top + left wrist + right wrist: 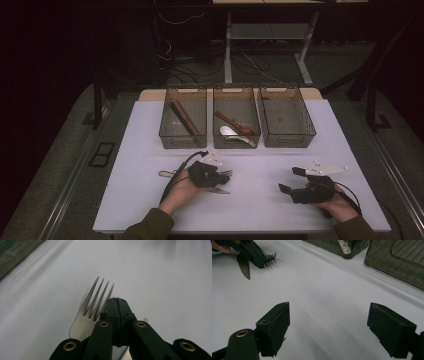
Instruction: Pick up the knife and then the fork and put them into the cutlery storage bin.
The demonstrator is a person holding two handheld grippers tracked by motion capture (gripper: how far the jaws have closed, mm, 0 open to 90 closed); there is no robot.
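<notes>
- Your left gripper (116, 302) has its fingers fully together beside the fork (93, 306). The left gripper view shows the tines fanning out just left of the fingertips and the neck passing under them. Whether the pads pinch the fork's edge or only rest against it cannot be told.
- The fork (226, 173) lies at the tips of your left fingers, low over the table (150, 130). A knife (218, 190) sits just below them, its blade pointing away from your hand, and a handle end (166, 173) pokes out behind the gripper on your wrist side.
- Judgement: the low, flat approach suits thin cutlery lying on a smooth surface, where only an edge offers purchase.
- Your right gripper (289, 180) has its fingers spread wide and holds nothing. It rests well apart from the fork, apparently parked to keep the working lane free.
- Three bins stand beyond both sets of fingers: left bin (183, 135) with sticks, middle bin (236, 139) with spoons, right bin (287, 137) with no contents I can make out.
- Room: open table lies between your fingertips and the bin walls. The near table edge runs close behind both hands, so retreat is limited.
- Risk, as judged: the bin rims stand above the table, so lift before carrying forward.
</notes>
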